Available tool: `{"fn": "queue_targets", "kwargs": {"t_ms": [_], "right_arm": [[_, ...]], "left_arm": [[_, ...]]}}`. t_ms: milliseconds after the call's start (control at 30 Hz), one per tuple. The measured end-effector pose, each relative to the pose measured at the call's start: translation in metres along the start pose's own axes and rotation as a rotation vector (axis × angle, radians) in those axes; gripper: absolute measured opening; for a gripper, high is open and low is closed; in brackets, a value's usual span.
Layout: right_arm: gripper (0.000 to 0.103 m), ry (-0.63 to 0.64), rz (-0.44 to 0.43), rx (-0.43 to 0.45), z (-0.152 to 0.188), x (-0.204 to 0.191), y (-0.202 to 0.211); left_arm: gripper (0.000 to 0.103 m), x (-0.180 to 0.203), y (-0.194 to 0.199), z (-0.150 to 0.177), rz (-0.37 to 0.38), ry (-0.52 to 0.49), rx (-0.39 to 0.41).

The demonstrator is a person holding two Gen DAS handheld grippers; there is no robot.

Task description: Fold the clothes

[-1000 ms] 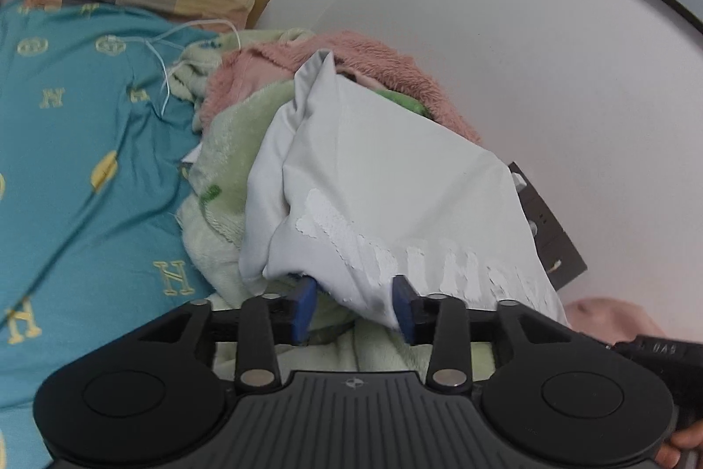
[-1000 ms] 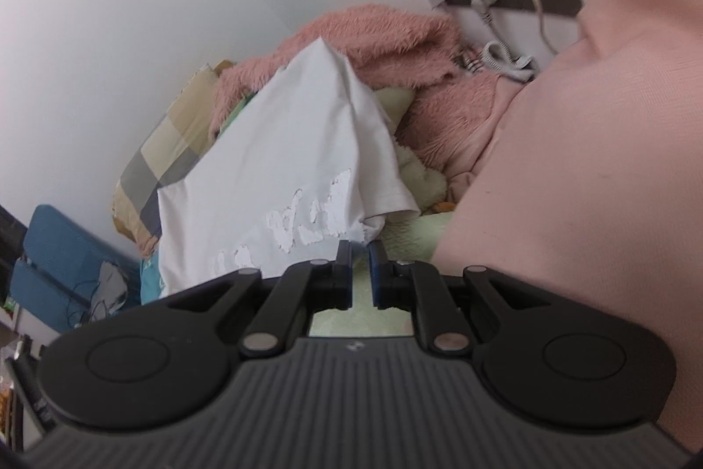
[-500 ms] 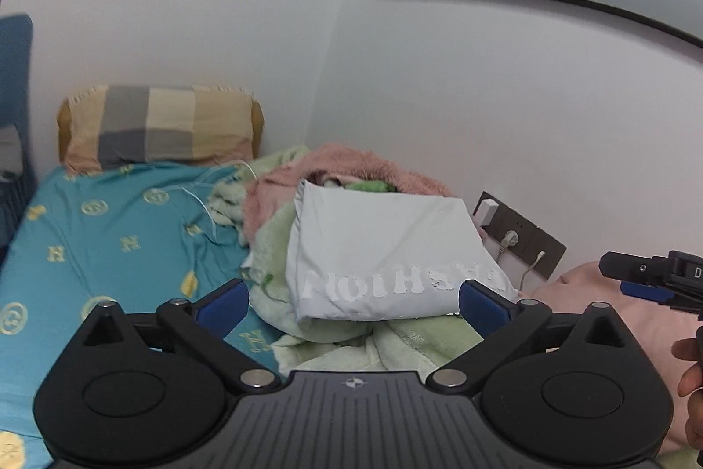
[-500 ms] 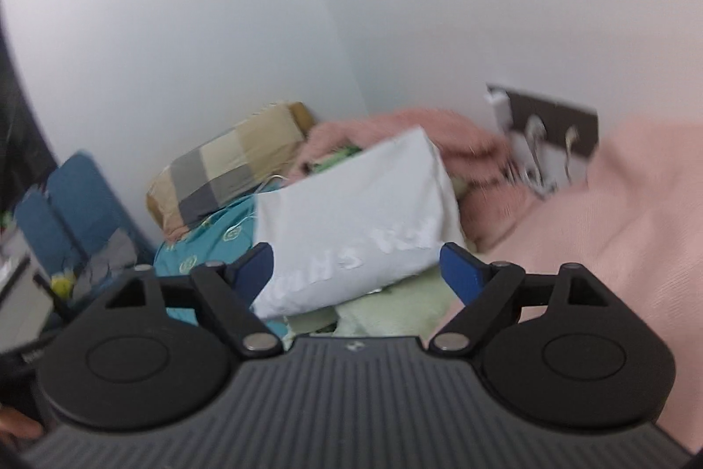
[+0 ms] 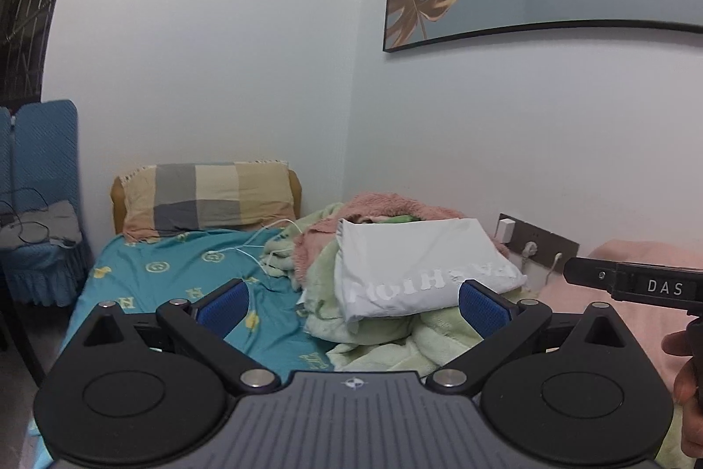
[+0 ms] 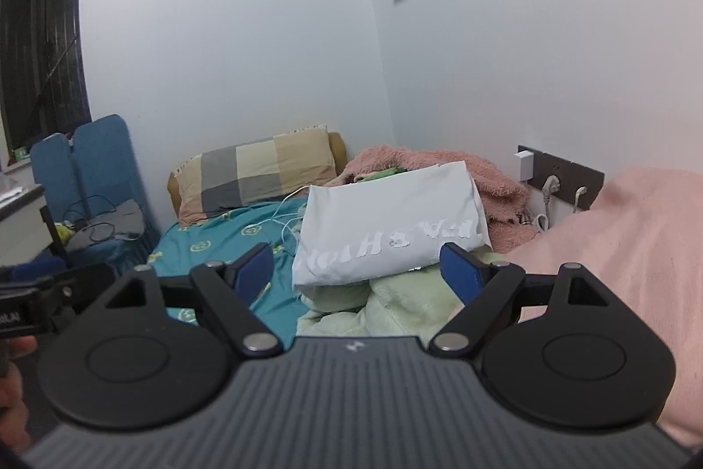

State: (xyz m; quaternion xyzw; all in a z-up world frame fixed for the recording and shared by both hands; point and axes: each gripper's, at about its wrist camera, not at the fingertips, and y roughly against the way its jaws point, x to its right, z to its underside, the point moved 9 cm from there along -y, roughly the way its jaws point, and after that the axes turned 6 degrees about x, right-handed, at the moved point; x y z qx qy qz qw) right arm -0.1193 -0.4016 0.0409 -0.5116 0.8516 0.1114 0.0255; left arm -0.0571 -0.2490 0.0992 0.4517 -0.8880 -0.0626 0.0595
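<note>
A folded white T-shirt (image 5: 417, 271) with white lettering lies on top of a heap of green and pink blankets (image 5: 386, 332) on the bed. It also shows in the right wrist view (image 6: 391, 231). My left gripper (image 5: 353, 308) is open and empty, held back from the shirt. My right gripper (image 6: 358, 271) is open and empty too, also back from the shirt. The right gripper's body (image 5: 637, 284) shows at the right edge of the left wrist view.
The bed has a teal patterned sheet (image 5: 175, 280) and a checked pillow (image 5: 206, 196) at its head. A white cable (image 5: 263, 249) lies on the sheet. A pink pillow (image 6: 615, 249) is at right. A wall socket strip (image 6: 558, 179) and a blue chair (image 5: 39, 214) stand nearby.
Both grippers let go of the white T-shirt, opened wide and pulled back and up. The shirt now rests folded on the blanket heap.
</note>
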Motion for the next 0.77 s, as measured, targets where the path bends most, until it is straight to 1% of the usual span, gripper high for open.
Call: {"fn": "queue_targets", "kwargs": {"t_ms": [67, 133, 233, 400, 767], "right_arm": [[0.084, 0.007, 0.01, 0.003, 0.004, -0.003, -0.001], [0.084, 0.012, 0.019, 0.009, 0.005, -0.004, -0.002], [0.084, 0.025, 0.027, 0.017, 0.006, -0.007, -0.004], [0.084, 0.059, 0.035, 0.02, 0.007, -0.017, -0.003], [0.084, 0.094, 0.049, 0.003, 0.012, -0.025, -0.002]], "left_arm": [[0.103, -0.002, 0.003, 0.0, -0.013, -0.014, 0.009], [0.103, -0.003, 0.004, 0.0, -0.005, -0.009, 0.012], [0.103, -0.006, 0.002, 0.002, -0.016, -0.004, 0.007], [0.103, -0.009, -0.006, 0.014, -0.014, 0.011, -0.032], [0.103, -0.011, -0.015, 0.021, -0.028, 0.002, -0.047]]}}
